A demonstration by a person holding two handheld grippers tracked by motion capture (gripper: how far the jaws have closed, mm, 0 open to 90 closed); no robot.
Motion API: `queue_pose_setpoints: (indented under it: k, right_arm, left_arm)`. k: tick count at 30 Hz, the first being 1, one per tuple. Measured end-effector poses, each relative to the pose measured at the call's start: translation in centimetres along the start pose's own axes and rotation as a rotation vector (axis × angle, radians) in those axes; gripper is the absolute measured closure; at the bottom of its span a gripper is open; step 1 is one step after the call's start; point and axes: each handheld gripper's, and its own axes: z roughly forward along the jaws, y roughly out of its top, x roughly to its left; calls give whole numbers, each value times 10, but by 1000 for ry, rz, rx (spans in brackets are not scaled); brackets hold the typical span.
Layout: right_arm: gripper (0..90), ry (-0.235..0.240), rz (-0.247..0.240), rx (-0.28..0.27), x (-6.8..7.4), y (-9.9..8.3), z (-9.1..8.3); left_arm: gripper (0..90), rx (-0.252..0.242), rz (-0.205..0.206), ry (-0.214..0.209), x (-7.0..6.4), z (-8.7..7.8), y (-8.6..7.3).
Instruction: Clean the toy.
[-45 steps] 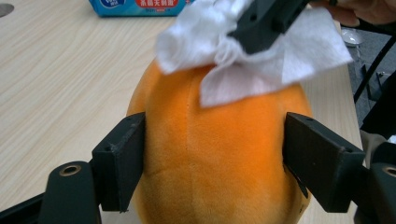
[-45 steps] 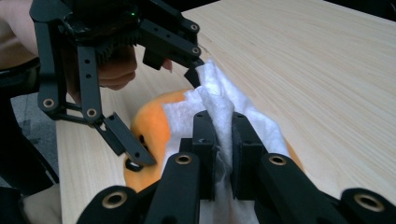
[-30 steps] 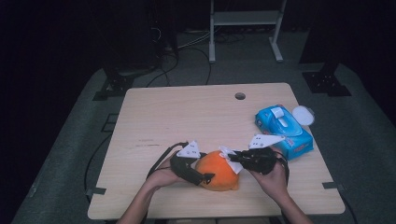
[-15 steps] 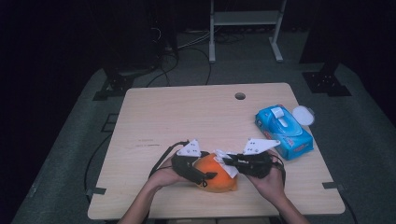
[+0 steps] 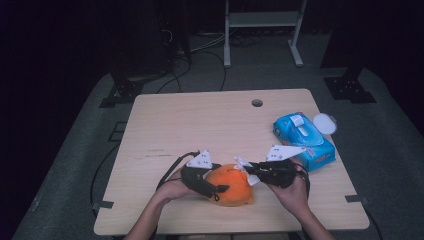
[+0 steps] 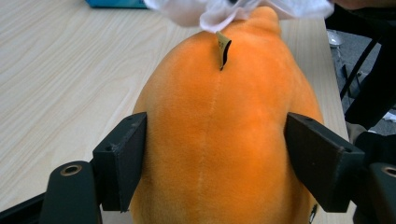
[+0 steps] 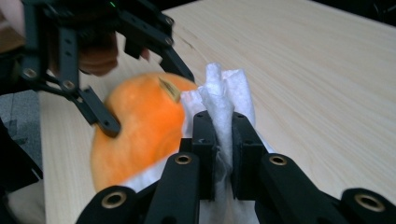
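Between left gripper (image 6: pixel 215 168) jaws: orange plush toy (image 6: pixel 219 135)

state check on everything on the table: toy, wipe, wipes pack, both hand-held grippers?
orange plush toy: on the table, clamped at both sides
white wipe: pinched, touching the toy
blue wipes pack: on the table's right, flap lid open
left hand-held gripper: shut on the toy
right hand-held gripper: shut on the wipe

High view: pale wooden table (image 5: pixel 200 120) evenly lit, surroundings dark. Right gripper view: orange plush toy (image 7: pixel 140 130) motion-blurred.
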Motion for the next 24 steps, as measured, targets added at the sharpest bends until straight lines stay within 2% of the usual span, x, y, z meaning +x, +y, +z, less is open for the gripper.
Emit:
queue_pose_setpoints:
  k: [5,7,9,11,19,24]
  right_arm:
    - [814,53,-1,-43,6,6,-2]
    - [814,67,-21,-38,11,9,0]
    - [814,62,-43,-15,16,9,3]
    - [814,55,-48,3,14,7,6]
    - [813,11,20,11,-8,-5,-2]
    - [812,26,16,-11,-4,0,-4]
  left_arm:
    - [238,-13,-11,14,-3,6,2]
    - [238,-12,-11,20,-4,7,3]
    - [238,-11,-15,24,-2,6,3]
    - [239,-13,-30,27,0,4,1]
    - [243,-26,-75,17,8,2,-3]
    - [242,-16,-73,29,6,4,-1]
